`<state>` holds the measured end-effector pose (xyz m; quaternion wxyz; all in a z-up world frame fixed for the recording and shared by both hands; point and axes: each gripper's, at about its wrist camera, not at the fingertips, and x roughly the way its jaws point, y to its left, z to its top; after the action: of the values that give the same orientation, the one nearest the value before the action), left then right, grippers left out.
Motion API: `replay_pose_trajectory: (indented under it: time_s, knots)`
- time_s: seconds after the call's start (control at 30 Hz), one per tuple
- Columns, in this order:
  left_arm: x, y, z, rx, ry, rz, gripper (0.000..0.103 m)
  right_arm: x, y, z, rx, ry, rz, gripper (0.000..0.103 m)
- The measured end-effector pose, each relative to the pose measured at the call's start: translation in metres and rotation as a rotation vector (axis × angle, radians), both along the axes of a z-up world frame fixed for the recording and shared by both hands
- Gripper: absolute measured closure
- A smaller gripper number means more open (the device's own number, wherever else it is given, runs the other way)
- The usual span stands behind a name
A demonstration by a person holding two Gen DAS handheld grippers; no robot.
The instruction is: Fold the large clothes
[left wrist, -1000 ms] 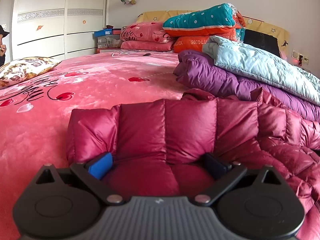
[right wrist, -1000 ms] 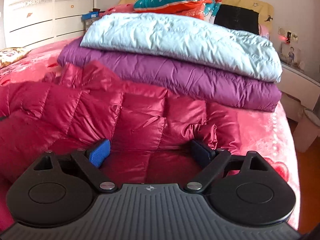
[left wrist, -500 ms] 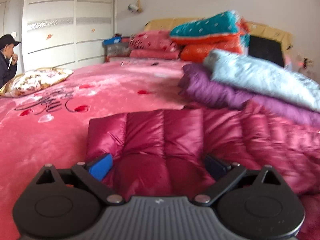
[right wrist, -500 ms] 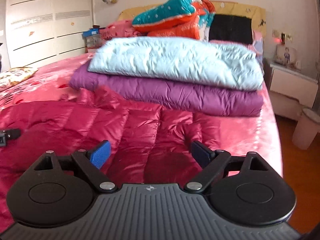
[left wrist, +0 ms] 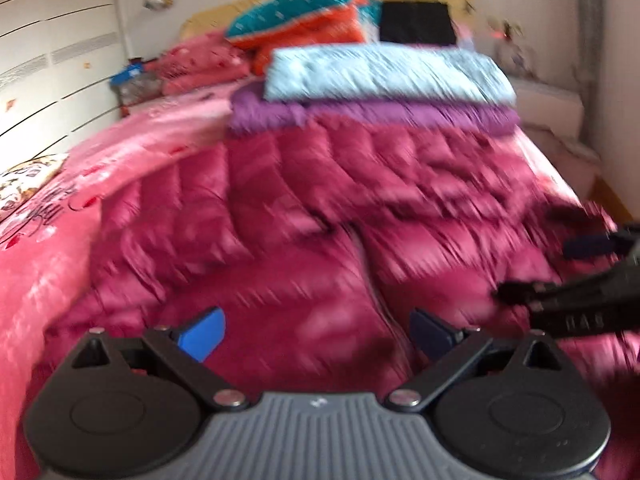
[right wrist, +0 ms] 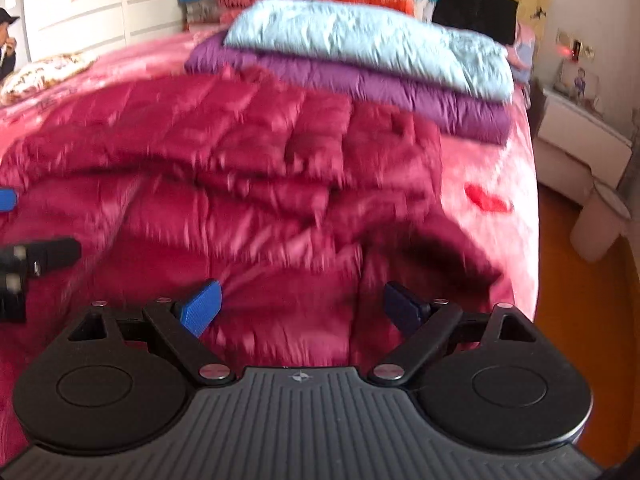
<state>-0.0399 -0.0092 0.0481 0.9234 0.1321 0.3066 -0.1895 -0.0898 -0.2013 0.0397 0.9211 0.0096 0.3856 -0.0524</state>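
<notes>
A large dark red quilted down jacket (left wrist: 320,208) lies folded on the pink bedspread; it also fills the right wrist view (right wrist: 248,184). My left gripper (left wrist: 316,336) is open and empty, just above the jacket's near edge. My right gripper (right wrist: 300,308) is open and empty over the jacket's right part. The right gripper's fingers (left wrist: 588,264) show at the right edge of the left wrist view. The left gripper's fingers (right wrist: 40,256) show at the left edge of the right wrist view. Both views are motion-blurred.
A folded purple jacket (right wrist: 360,80) with a light blue one (right wrist: 360,36) on top lies just beyond the red jacket. Pillows and bedding (left wrist: 304,32) are stacked at the headboard. The bed's right edge (right wrist: 528,208), a nightstand (right wrist: 580,128) and a bin (right wrist: 600,224) are to the right.
Both grippers have pulled back and risen from the jacket, staying open. The left view has swung right, so more of the folded jacket and the right gripper show.
</notes>
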Motion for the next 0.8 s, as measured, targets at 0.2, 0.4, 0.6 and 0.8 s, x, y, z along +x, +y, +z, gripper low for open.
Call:
replay_pose_trajectory:
  time_s: [0.2,0.4,0.6,0.8]
  knots:
    - [-0.038,-0.002,-0.009,0.03,0.066,-0.067,0.004,-0.042,0.001,-0.002,0.016,0.056,0.003,0.0]
    - [-0.066,0.006,-0.009,0.008,0.123,-0.1,0.004,-0.091,0.009,0.003,0.0,0.082,0.048,0.0]
    - [-0.098,0.017,-0.003,-0.001,0.14,-0.143,0.004,-0.138,0.024,0.01,-0.01,0.124,0.109,0.0]
    - [-0.124,0.031,0.004,-0.001,0.159,-0.195,0.004,-0.169,0.03,0.019,0.03,0.195,0.16,0.0]
